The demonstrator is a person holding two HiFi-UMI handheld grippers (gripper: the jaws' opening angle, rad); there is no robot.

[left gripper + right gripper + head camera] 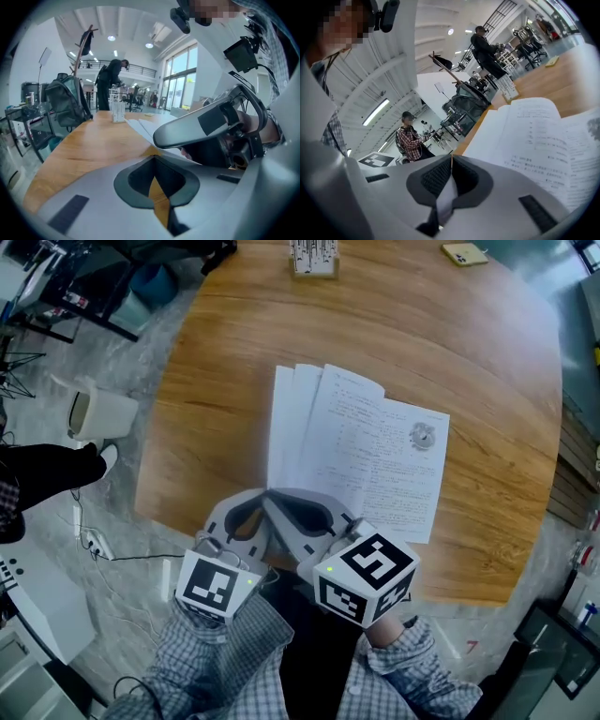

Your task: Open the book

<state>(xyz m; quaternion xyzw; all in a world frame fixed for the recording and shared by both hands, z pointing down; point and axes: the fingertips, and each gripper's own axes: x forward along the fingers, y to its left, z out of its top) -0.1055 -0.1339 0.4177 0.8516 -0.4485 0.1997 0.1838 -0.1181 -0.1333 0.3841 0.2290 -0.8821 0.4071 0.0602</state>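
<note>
The left gripper [152,158] had its pads meeting tip to tip with nothing between them, and the right gripper [451,157] was likewise pressed closed. Both smooth grey shells tilted shallowly down and converged at the eight o'clock corner of the open book [370,451]. Its printed white pages lay fanned on the round wooden table [216,381].

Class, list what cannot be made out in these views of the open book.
- Open white printed book: head view, print too small; near-left corner hidden by right tongs.
- White upright stand: cut off by head view's top edge.
- Small yellow flat item: head view, too small.
</note>
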